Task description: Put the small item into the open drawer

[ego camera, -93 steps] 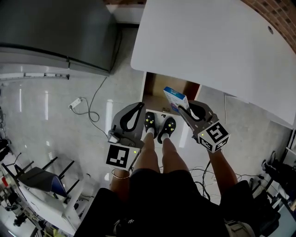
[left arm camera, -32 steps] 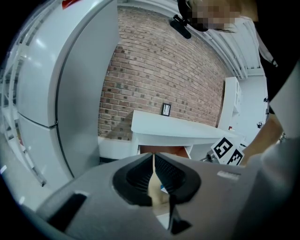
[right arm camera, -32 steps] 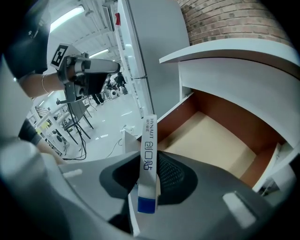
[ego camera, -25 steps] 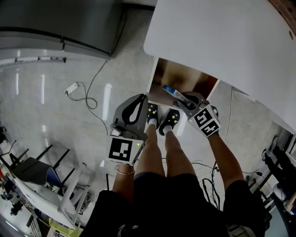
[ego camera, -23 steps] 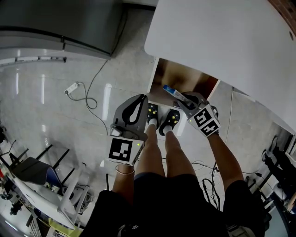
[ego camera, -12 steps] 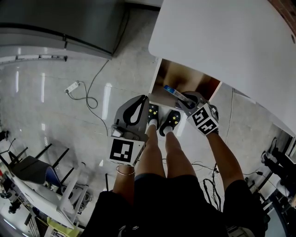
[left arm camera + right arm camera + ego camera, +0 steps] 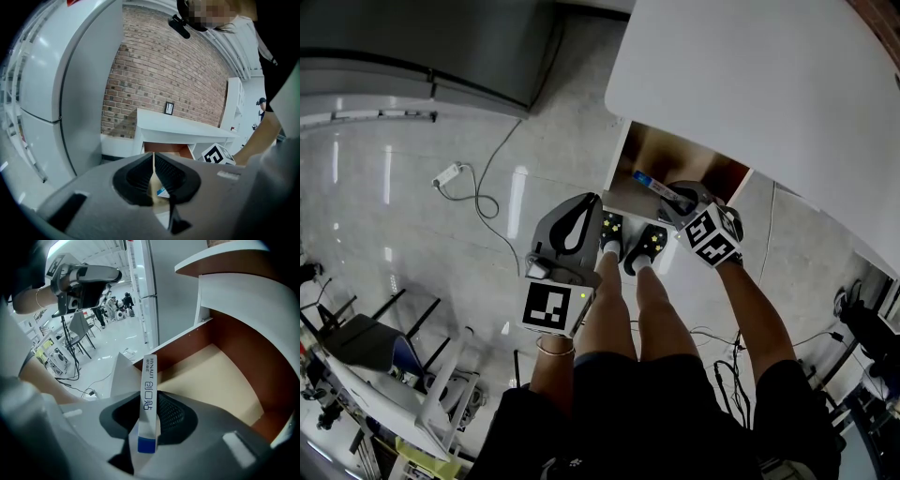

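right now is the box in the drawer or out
Out: the right tool clamps the box above the open drawer, whose visible floor is bare.

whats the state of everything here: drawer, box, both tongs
white drawer with brown wooden inside: open, nothing seen inside
slim white and blue cardboard box: clamped in the right tongs, held over the drawer, not yet set down
right tongs: shut on the box
left tongs: shut, empty
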Demonstrator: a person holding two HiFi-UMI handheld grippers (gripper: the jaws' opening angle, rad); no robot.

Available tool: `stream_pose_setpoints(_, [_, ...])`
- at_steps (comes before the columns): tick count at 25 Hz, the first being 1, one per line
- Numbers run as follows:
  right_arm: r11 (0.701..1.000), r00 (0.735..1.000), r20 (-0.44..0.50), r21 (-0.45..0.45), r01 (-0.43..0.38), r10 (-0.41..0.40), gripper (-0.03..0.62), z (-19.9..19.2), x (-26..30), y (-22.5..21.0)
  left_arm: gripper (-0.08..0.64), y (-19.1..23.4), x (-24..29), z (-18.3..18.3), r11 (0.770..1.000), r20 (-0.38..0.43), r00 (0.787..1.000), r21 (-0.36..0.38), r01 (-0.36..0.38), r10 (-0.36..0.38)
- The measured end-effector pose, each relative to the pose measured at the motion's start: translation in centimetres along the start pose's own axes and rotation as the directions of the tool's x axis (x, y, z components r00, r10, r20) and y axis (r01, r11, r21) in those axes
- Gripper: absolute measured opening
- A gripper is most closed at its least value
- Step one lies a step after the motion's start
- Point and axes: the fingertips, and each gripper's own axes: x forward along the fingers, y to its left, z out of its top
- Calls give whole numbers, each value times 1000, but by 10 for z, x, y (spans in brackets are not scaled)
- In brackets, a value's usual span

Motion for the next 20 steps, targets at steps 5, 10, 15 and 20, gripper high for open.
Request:
stream_pose_setpoints(5, [1000,1000,-19,-7,-5,5,95,-3,5,-4,11,2,2,1,1000,-1,1000,-1,-6,6])
stream_pose_setpoints(10, [1000,999,-36,-8,-12,12,95,-8,10,-6,11,4,2,0,1000,-4,1000,-6,-14,14])
stream_pose_setpoints(15, [999,998,-59,-23,-23,22,95,-12,16,-8,11,7,3,-1,1000,-7,1000,-9,-24,24])
stream_pose_setpoints(20, [999,996,-80,-38,-34,31,95,-12,22,-12,11,12,4,0,999,-10,999,-15,-35,35])
